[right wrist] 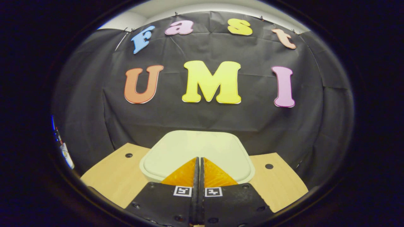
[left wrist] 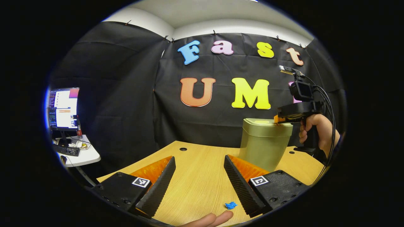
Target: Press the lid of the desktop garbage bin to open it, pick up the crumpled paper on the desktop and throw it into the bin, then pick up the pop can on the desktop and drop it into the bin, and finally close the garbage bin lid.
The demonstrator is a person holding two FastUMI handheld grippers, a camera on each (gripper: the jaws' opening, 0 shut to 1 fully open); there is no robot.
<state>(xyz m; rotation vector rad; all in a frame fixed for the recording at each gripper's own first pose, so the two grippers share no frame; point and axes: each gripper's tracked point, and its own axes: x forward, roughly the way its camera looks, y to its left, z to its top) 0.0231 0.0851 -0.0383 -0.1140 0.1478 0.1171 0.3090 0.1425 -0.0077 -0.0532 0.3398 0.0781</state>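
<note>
The pale green bin [left wrist: 263, 143] stands on the wooden desk with its lid [right wrist: 195, 149] down. My right gripper [right wrist: 199, 160] is shut with nothing between its fingers, and its tips are over the near middle of the lid. In the left gripper view, a hand holds this right gripper [left wrist: 276, 119] at the lid's right edge. My left gripper [left wrist: 199, 159] is open and empty above the desk, left of the bin. A small blue crumpled paper [left wrist: 230, 205] lies on the desk just inside its right finger [left wrist: 240, 183].
A person's fingertips [left wrist: 210, 219] show at the desk's near edge. A monitor [left wrist: 63, 108] and keyboard sit on a white side table [left wrist: 85, 156] far left. The desk [left wrist: 195, 186] has cable holes near its back edge, which meets the black cloth wall.
</note>
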